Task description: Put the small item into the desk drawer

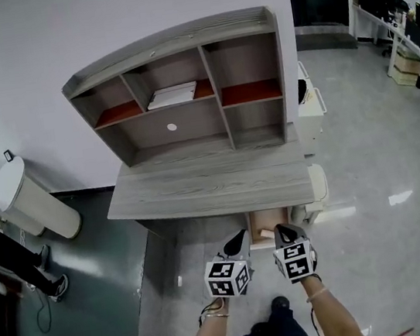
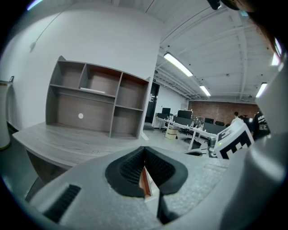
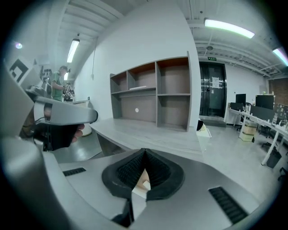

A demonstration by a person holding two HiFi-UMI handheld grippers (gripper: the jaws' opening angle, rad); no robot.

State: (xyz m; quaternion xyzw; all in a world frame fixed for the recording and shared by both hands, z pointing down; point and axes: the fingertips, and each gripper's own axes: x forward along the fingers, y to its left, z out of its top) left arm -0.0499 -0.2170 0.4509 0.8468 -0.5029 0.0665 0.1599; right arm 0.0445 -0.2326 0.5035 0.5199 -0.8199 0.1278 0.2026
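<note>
- My left gripper (image 1: pixel 241 237) is clenched, its jaw tips pressed together with nothing pinched between them. It hangs just near of the desk's (image 1: pixel 213 188) near edge.
- My right gripper (image 1: pixel 282 231) is clenched and empty too, just to the right of the left one.
- The drawer (image 1: pixel 264 216) is open under the desk's near edge, showing between the two grippers.
- A small pale piece (image 1: pixel 265 232) lies in the drawer — I can't tell whether it is the small item.
- At the far side of the desk, a white book (image 1: pixel 172 94) lies in the shelf unit's (image 1: pixel 222 118) upper middle compartment.
- A white bin (image 1: pixel 29 200) stands left of the desk.
</note>
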